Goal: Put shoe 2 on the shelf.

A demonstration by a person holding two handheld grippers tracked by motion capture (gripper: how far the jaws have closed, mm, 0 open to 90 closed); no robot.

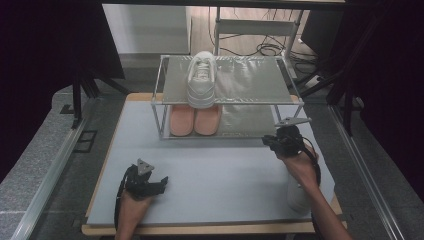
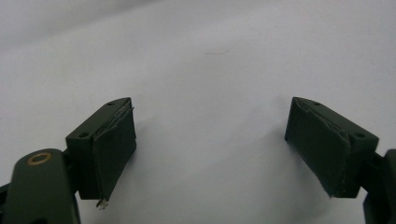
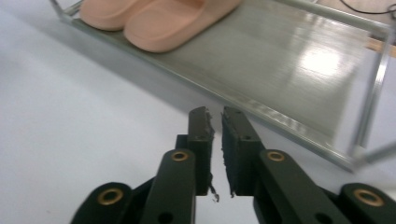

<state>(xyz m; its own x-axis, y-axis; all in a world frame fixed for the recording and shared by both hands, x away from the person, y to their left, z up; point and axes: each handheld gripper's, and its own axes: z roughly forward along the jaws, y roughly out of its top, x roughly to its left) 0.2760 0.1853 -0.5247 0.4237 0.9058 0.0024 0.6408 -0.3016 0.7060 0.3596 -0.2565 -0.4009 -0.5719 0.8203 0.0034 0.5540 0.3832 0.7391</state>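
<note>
Black right gripper shut, empty; left gripper wide open, empty.

The pink slippers sit half tucked under the rack's top shelf in the high view, so their far ends are hidden, and the right gripper view crops them at the top edge. Something white by the right forearm is mostly covered, can't tell what it is. The rack's right post is blurred.
</note>
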